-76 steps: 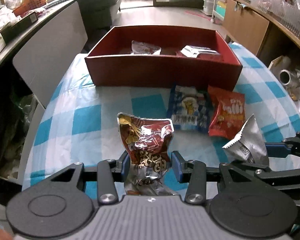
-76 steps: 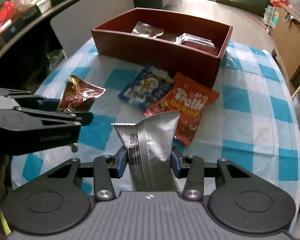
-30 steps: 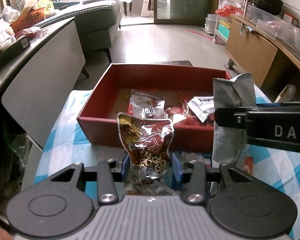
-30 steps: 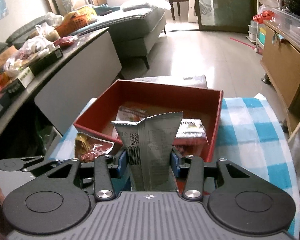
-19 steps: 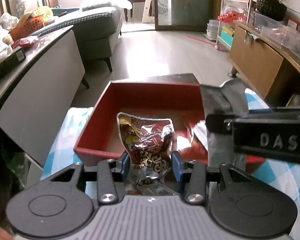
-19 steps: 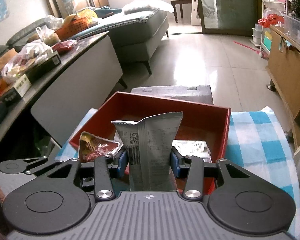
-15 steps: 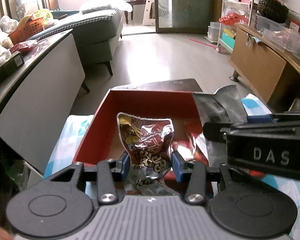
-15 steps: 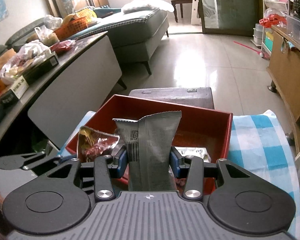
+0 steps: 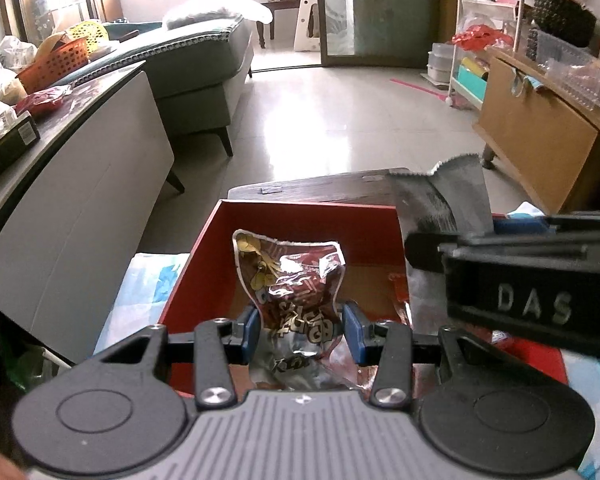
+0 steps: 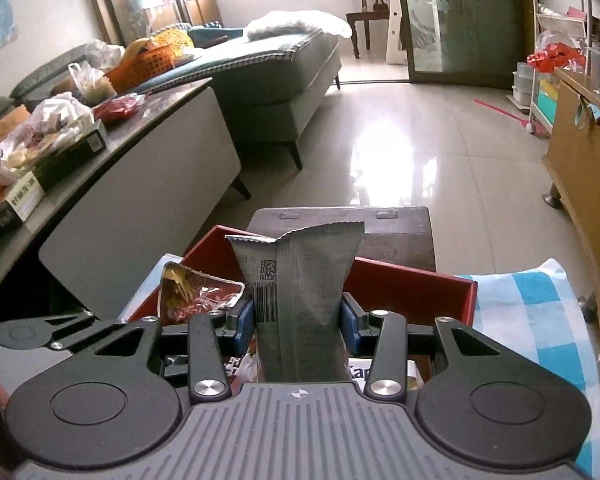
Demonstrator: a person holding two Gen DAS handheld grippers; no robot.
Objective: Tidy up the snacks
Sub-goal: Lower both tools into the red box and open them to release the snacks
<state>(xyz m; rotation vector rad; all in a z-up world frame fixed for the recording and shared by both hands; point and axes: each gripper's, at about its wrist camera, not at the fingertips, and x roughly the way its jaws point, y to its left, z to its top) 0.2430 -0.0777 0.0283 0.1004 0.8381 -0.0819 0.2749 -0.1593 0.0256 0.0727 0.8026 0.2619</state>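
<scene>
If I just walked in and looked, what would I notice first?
Probably the two snack bags held up over the red box. The left gripper pinches a shiny dark red snack bag, and beside it the right gripper pinches a grey packet that stands upright. After that, the bright shine on the pale floor behind them catches the eye.

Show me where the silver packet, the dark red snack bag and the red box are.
silver packet [image 10: 300, 288], right wrist view, middle of its printed back.
dark red snack bag [image 9: 296, 280], left wrist view, its crinkled front.
red box [image 9: 300, 224], left wrist view, inner far wall.
</scene>
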